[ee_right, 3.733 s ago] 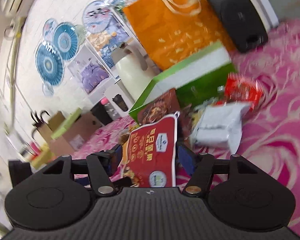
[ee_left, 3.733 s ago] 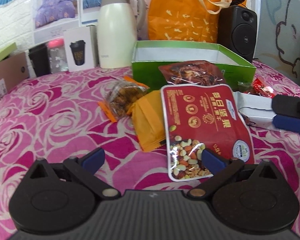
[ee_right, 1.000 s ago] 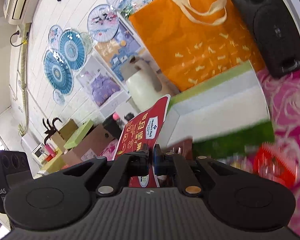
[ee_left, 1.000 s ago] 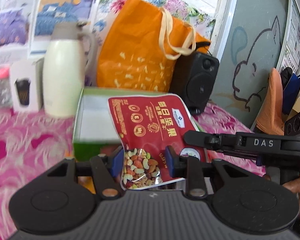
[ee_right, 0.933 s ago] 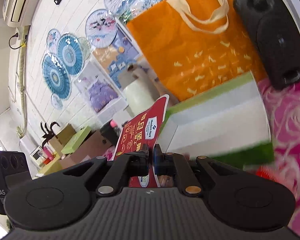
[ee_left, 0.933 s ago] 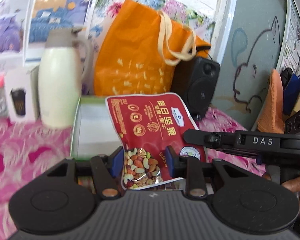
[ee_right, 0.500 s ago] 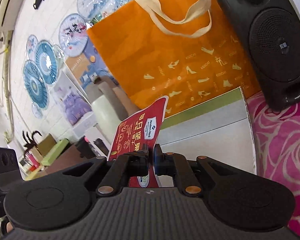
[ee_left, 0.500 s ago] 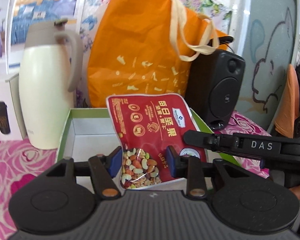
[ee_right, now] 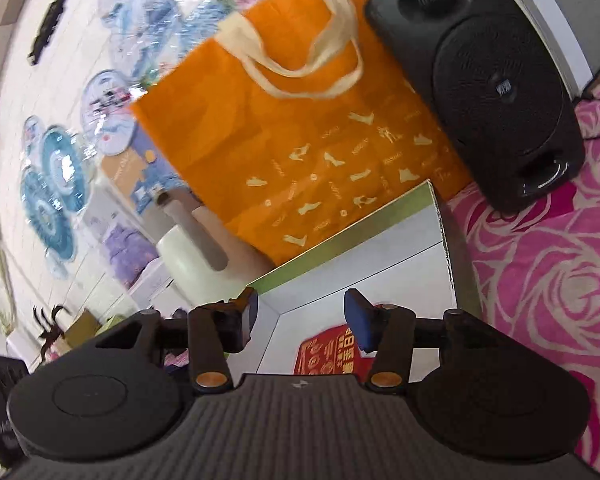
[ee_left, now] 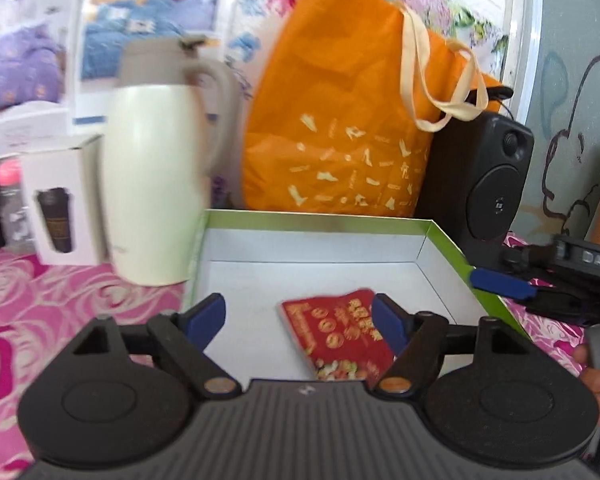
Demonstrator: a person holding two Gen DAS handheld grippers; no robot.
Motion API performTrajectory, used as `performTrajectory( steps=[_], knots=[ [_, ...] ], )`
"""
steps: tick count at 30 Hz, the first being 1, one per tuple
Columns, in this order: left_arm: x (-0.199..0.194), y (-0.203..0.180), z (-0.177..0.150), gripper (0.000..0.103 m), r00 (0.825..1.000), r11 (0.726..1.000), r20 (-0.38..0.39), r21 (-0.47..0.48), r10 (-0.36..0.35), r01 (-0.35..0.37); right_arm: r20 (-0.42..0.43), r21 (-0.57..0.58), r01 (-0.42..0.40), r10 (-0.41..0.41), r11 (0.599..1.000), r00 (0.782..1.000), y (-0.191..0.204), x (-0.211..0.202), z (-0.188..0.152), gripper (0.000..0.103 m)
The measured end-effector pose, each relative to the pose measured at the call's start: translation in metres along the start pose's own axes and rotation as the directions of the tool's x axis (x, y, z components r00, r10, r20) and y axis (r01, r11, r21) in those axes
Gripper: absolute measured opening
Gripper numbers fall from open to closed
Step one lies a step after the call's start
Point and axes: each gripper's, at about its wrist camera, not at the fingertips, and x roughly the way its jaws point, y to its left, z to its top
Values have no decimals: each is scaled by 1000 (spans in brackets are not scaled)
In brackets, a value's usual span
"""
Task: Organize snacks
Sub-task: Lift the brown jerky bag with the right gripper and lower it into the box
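Blue pads tip both tools, and both stand spread with nothing between their fingers. The left tool (ee_left: 298, 318) hangs over the near part of the box, its jaws wide apart; the right tool (ee_right: 302, 314) hangs over the box from the other side, released as well, and shows in the left wrist view as a black body with one blue pad beyond the box's right rim.

One snack packet (ee_left: 338, 334) lies flat on the white floor of the box, toward the near side, free of both tools. It is red and glossy, with gold round emblems and gold lettering across its face, and a clear window at its near end shows mixed nuts. The right wrist view catches only its upper red part (ee_right: 332, 354), below the right finger.

One box (ee_left: 316, 216) holds it: green outside and along the rim, white inside, open at the top, resting on the pink rose-patterned cloth (ee_left: 40, 300) that covers the desk.

Beyond the box stand one cream jug (ee_left: 152, 184) with a handle, to the left; one orange bag (ee_left: 340, 128) with pale handles, directly behind; and one black speaker (ee_left: 496, 176), to the right. Left of the jug is one white carton (ee_left: 60, 204) printed with a dark cup.
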Motion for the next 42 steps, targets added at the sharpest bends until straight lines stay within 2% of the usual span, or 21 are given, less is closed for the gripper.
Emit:
performTrajectory(
  steps=[3, 7, 10, 11, 13, 14, 17, 21, 23, 26, 28, 30, 32, 33, 34, 35, 36, 39, 41, 42],
  knots=[
    [-38, 1, -20, 77, 1000, 1000, 21, -3, 2, -2, -46, -74, -46, 42, 996, 998, 13, -23, -13, 84],
    [-82, -6, -59, 77, 1000, 999, 8, -35, -13, 13, -138, -156, -98, 77, 983, 987, 27, -41, -40, 81],
    [-100, -23, -81, 77, 998, 998, 11, -3, -56, 56, -179, -178, -124, 92, 976, 980, 32, -43, -54, 81],
    [-102, -29, -85, 78, 997, 997, 4, 9, -75, 75, -181, -180, -134, 101, 974, 978, 32, -41, -57, 82],
    [-101, -40, -93, 78, 992, 992, -13, 38, -123, 124, -158, -192, -133, 103, 972, 982, 33, -39, -62, 93],
    [-99, -44, -95, 78, 990, 989, -23, 52, -139, 140, -143, -199, -123, 95, 972, 985, 34, -37, -63, 103],
    [-85, -52, -102, 78, 988, 986, -45, 73, -149, 152, -162, -201, -102, 70, 974, 984, 35, -25, -65, 103],
    [-68, -40, -108, 78, 986, 989, -83, -7, -145, 145, -261, -190, -90, 38, 978, 965, 34, -3, -67, 103],
    [-64, -35, -110, 78, 984, 989, -94, -18, -150, 149, -291, -184, -113, 56, 976, 955, 34, 3, -69, 103],
    [-56, -29, -109, 80, 971, 977, -116, -60, -210, 204, -346, -167, -170, 103, 971, 932, 35, 11, -72, 102],
    [-49, -21, -111, 81, 961, 966, -123, -112, -247, 234, -382, -164, -179, 105, 970, 918, 37, 16, -74, 87],
    [-49, -16, -113, 80, 955, 954, -102, -144, -280, 264, -384, -173, -169, 91, 970, 919, 37, 17, -75, 63],
    [-47, -11, -114, 75, 945, 941, -105, -178, -310, 289, -387, -160, -168, 95, 973, 917, 34, 15, -74, 56],
    [-47, -9, -115, 66, 938, 933, -107, -193, -329, 305, -389, -145, -175, 107, 974, 915, 33, 13, -73, 45],
    [-46, -7, -115, 64, 933, 924, -108, -216, -343, 315, -390, -127, -183, 121, 975, 913, 32, 11, -73, 40],
    [-47, -5, -116, 61, 932, 919, -102, -232, -348, 318, -385, -115, -182, 126, 977, 914, 31, 8, -73, 32],
    [-48, -4, -116, 58, 932, 918, -104, -238, -348, 317, -375, -105, -186, 134, 977, 917, 32, 4, -73, 27],
    [-57, -6, -115, 59, 933, 924, -101, -209, -346, 320, -348, -53, -221, 190, 974, 918, 34, -7, -74, 24],
    [-65, -7, -115, 78, 944, 938, -98, -184, -314, 293, -332, -36, -241, 216, 970, 918, 37, -12, -74, 23],
    [-70, -6, -115, 82, 946, 940, -87, -173, -312, 294, -318, -22, -259, 239, 966, 918, 37, -16, -73, 24]
  ],
)
